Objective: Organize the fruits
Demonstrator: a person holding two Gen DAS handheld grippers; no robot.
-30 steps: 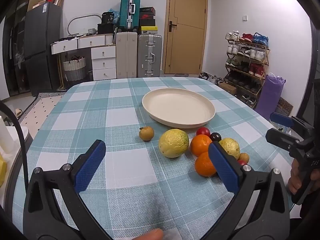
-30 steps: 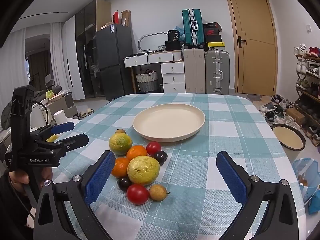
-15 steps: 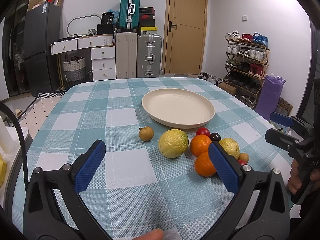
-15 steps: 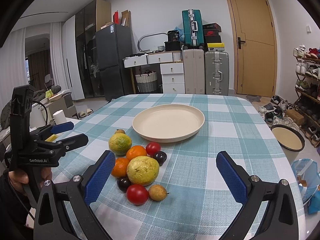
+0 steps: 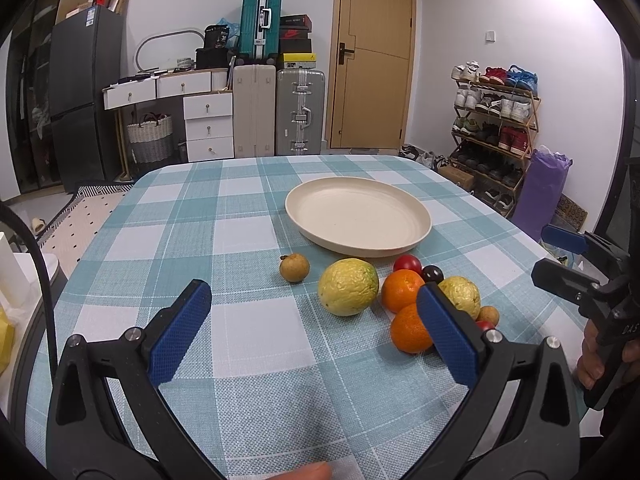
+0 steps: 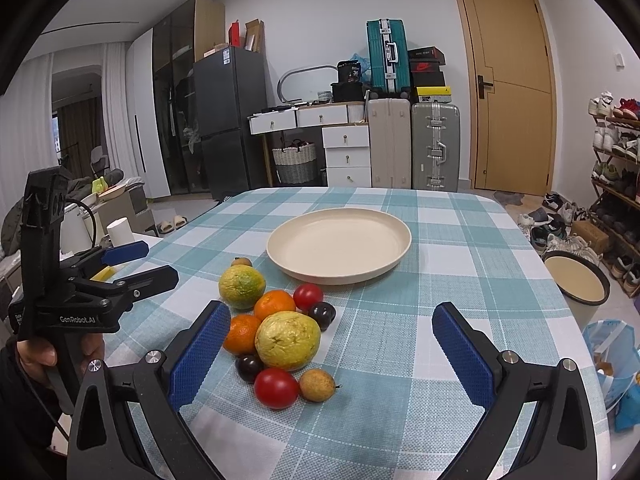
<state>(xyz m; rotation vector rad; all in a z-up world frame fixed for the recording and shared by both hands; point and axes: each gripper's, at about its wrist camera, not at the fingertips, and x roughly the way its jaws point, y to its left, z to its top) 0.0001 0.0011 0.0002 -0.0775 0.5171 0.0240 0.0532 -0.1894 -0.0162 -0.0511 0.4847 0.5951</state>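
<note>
In the left wrist view, the left hand-held gripper (image 5: pixel 314 320) is hovering over the checked counter (image 5: pixel 248 344) with its blue pads spread wide, gripping nothing. The fruits are lying in a loose cluster just in front of the empty cream plate (image 5: pixel 358 218): a small brown fruit (image 5: pixel 294 267) sitting apart on the left, then a large yellow-green fruit (image 5: pixel 348 287), two oranges (image 5: pixel 401 290), a red tomato (image 5: pixel 407 264) and a dark plum (image 5: pixel 432 274).

In the right wrist view, the right hand-held gripper (image 6: pixel 331 354) is likewise standing open and empty above the counter. The fruits are lying between its left pad and the plate, with a red tomato (image 6: pixel 277 387) and a small brown fruit (image 6: pixel 317 385) nearest the camera.
</note>
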